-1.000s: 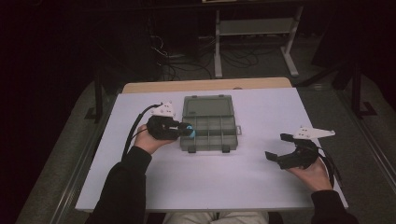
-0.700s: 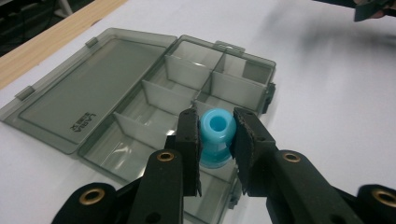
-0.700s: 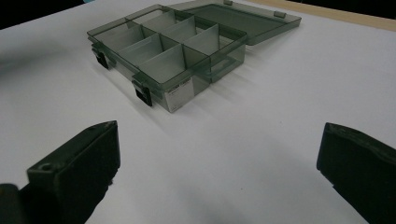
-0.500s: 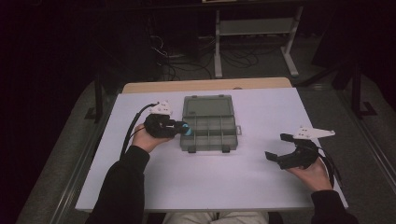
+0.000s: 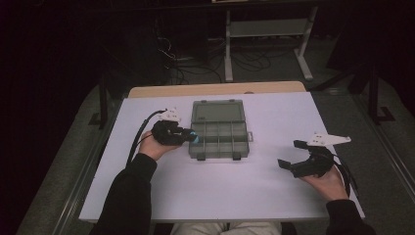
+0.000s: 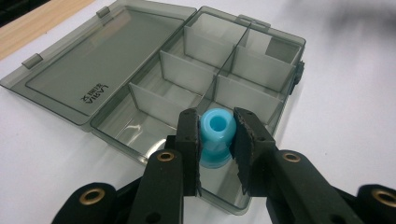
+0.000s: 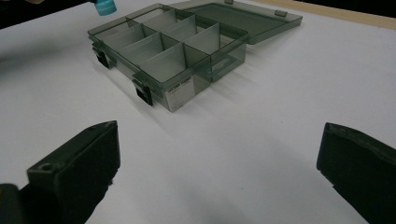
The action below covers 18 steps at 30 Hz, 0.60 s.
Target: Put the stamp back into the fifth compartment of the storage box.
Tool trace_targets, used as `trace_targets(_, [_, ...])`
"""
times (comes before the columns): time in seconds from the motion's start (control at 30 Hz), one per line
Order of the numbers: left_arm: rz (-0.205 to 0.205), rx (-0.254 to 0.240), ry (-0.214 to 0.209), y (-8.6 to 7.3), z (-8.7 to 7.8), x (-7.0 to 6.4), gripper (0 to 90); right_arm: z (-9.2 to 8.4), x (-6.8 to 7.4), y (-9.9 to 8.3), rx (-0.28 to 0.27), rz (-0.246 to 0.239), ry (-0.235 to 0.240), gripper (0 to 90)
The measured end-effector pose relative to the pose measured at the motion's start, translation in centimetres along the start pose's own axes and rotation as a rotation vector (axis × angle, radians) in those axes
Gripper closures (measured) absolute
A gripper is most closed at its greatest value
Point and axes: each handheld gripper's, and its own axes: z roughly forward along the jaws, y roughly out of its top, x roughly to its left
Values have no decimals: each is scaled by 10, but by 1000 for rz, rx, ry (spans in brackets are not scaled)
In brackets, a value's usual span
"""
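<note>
A smoky grey compartment box (image 5: pixel 234 147) lies open in the middle of the white table, with its lid (image 5: pixel 217 111) folded flat toward the far side. My left gripper (image 5: pixel 192 137) is shut on a small light blue cylindrical piece (image 5: pixel 195 139), which hangs at the box's left edge. In the left gripper view the blue piece (image 6: pixel 215 135) sits upright between the two black pads (image 6: pixel 189 140), above the nearest compartment of the box (image 6: pixel 261 70). My right gripper (image 5: pixel 288 154) rests open at the right side of the table, apart from the box. Its jaws (image 7: pixel 219 154) hold nothing.
The box's compartments (image 7: pixel 182 60) look bare, and two dark latches are on its near wall. In the right gripper view the blue piece (image 7: pixel 105 6) appears beyond the box. A wooden table edge (image 5: pixel 215 89) runs behind the white sheet (image 5: pixel 220 186). Cables and a metal stand lie on the floor beyond.
My left gripper has drifted slightly at the box's left edge with the blue piece still in it. The right hand has kept still.
</note>
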Motion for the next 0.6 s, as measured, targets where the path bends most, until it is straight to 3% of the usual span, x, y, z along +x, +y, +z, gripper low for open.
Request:
trace_targets(0.57, [8, 40, -23, -3, 13, 0, 720, 0, 0, 0, 0, -1, 0, 0])
trace_targets(0.6, [4, 39, -19, -3, 13, 0, 649, 0, 0, 0, -1, -2, 0, 0])
